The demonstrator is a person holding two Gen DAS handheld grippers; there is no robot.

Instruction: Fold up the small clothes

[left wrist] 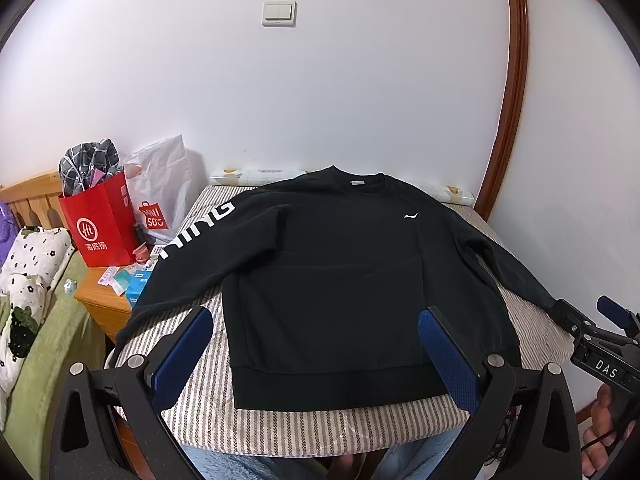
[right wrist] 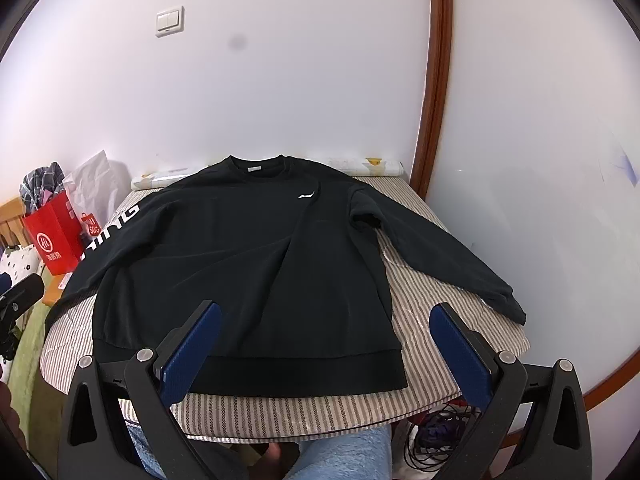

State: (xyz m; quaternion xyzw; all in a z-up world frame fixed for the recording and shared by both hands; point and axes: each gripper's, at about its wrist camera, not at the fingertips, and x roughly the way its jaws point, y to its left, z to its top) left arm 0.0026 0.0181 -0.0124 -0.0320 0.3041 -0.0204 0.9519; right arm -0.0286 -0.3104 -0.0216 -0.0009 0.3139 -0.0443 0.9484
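A black sweatshirt lies flat, front up, on a table with a striped cover. Its hem faces me and its collar points to the wall. The sleeve with white lettering hangs over the table's left edge; the other sleeve stretches out to the right. My left gripper hovers open above the hem, holding nothing. My right gripper is open too, over the hem's right part. In the left wrist view it sits just beyond the right cuff.
A red paper bag and a white shopping bag stand on a wooden nightstand at the left, beside a bed with a green blanket. The wall is close behind the table. Cables lie below the near edge.
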